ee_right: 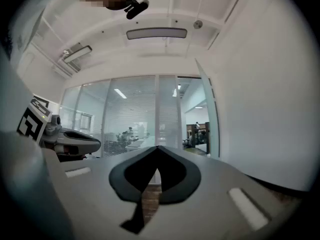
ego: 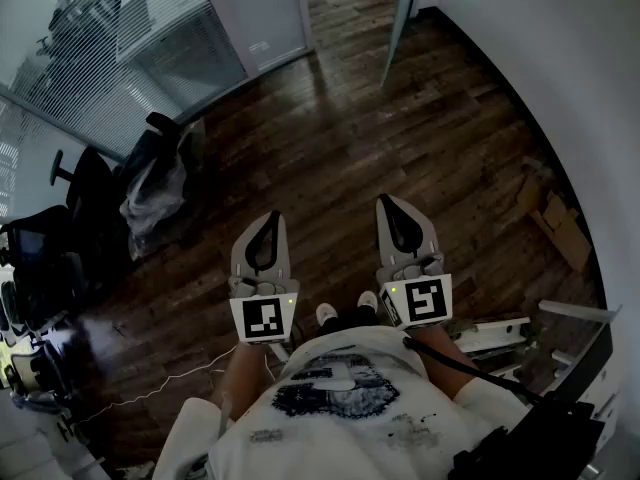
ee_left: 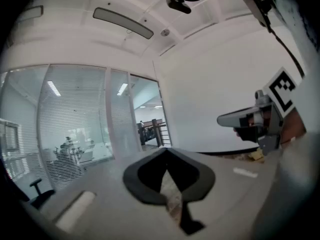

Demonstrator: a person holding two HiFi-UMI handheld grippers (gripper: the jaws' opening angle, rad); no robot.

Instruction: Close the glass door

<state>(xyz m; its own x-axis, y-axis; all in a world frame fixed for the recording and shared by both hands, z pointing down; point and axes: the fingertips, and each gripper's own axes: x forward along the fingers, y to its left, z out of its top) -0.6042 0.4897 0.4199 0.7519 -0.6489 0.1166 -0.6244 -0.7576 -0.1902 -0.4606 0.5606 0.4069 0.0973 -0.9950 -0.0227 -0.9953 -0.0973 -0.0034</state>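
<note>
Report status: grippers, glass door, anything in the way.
Left gripper and right gripper both shut, empty, held out level. Glass door stands open, well ahead, untouched. Office chairs off to the left, away from the door.

The head view is rendered rather dim: the dark wooden floor (ego: 330, 138) gives back little light, and brightness is found only at the glass wall with blinds (ego: 110, 58), upper left. Lines are bent strongly toward its corners. Both gripper views are bright and evenly lit on white walls; small glowing ceiling lights (ee_right: 120, 93) are seen behind the glass. A black round vignette closes their edges. The left gripper (ee_left: 167, 151) and the right gripper (ee_right: 156, 148) are shown soft, out of focus.
</note>
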